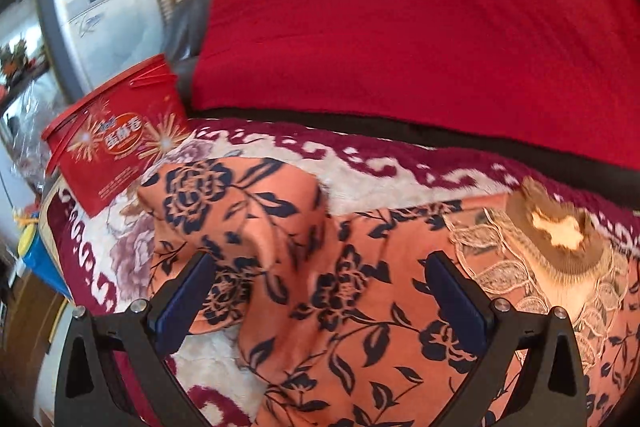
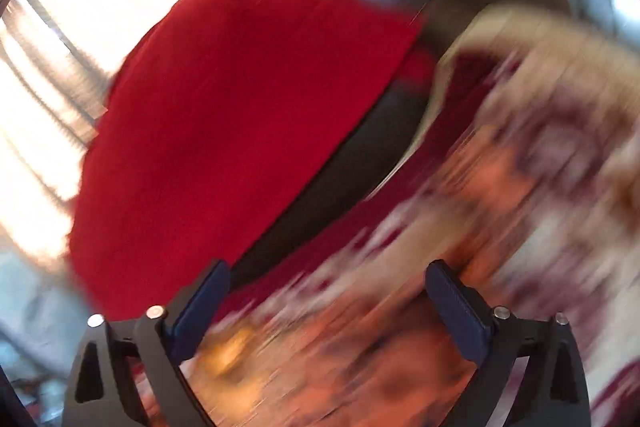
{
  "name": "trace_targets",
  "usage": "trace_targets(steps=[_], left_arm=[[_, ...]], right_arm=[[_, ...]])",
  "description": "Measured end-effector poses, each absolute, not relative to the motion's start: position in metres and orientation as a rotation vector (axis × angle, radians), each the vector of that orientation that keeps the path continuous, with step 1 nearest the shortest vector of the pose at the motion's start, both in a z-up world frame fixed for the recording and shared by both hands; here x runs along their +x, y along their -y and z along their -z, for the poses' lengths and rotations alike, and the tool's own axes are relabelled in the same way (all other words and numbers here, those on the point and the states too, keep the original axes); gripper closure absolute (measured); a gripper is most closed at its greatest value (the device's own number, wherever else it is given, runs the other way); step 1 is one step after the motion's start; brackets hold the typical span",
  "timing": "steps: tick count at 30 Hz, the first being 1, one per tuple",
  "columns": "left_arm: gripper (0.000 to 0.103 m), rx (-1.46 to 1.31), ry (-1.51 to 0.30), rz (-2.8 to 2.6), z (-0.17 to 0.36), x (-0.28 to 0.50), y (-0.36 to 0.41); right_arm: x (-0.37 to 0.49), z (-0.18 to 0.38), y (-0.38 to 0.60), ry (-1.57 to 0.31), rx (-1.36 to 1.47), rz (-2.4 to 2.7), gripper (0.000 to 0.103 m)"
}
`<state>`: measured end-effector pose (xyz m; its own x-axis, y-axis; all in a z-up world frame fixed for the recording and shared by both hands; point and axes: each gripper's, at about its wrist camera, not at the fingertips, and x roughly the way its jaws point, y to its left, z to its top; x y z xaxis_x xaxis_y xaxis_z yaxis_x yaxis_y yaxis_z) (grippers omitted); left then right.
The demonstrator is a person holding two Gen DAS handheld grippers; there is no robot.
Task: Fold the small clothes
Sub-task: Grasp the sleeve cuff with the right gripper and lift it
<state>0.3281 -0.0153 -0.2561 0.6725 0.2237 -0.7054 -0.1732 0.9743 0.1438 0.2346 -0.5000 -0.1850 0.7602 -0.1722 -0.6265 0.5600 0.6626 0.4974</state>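
My left tongs (image 1: 320, 291) are spread wide over the orange floral garment (image 1: 352, 307), which lies rumpled across the lower middle and lower right of the left wrist frame on a maroon-and-cream patterned blanket (image 1: 380, 171), its lace-trimmed neckline (image 1: 560, 251) at the right and one fold raised toward the centre left. A red printed box (image 1: 116, 135) stands at the left edge on the blanket, and a red quilted cover (image 1: 400, 27) fills the upper frame. My right tongs (image 2: 328, 307) are spread too, nothing between them, above a heavily blurred orange cloth (image 2: 320, 367) at the bottom of that frame.
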Motion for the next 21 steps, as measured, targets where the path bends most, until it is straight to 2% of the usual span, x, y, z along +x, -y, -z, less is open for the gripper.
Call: trace_targets(steps=[2, 6, 8, 9, 10, 11, 13, 17, 21], left_arm=[[0.000, 0.079, -0.810, -0.214, 0.259, 0.332, 0.023], [0.000, 0.124, -0.821, -0.202, 0.266, 0.337, 0.040], [0.000, 0.136, -0.825, -0.197, 0.269, 0.339, 0.044], [0.000, 0.139, -0.828, -0.194, 0.270, 0.340, 0.047], [0.000, 0.139, -0.830, -0.191, 0.270, 0.340, 0.049], [0.000, 0.139, -0.831, -0.190, 0.270, 0.341, 0.049], [0.000, 0.132, -0.829, -0.191, 0.269, 0.341, 0.049], [0.000, 0.091, -0.819, -0.175, 0.261, 0.337, 0.041], [0.000, 0.022, -0.812, -0.183, 0.249, 0.333, 0.019]], right_arm=[[0.259, 0.191, 0.537, -0.751, 0.648, 0.493, 0.005], [0.295, 0.228, 0.562, -0.967, 0.482, 0.607, 0.006], [0.308, 0.259, 0.575, -1.093, 0.481, 0.603, 0.011], [0.311, 0.277, 0.579, -1.149, 0.509, 0.589, 0.031], [0.310, 0.291, 0.583, -1.181, 0.559, 0.564, 0.062], [0.306, 0.300, 0.588, -1.186, 0.590, 0.571, 0.068], [0.297, 0.293, 0.586, -1.105, 0.609, 0.586, 0.094], [0.283, 0.243, 0.559, -0.905, 0.658, 0.436, 0.096], [0.290, 0.186, 0.492, -0.804, 0.640, 0.217, 0.096]])
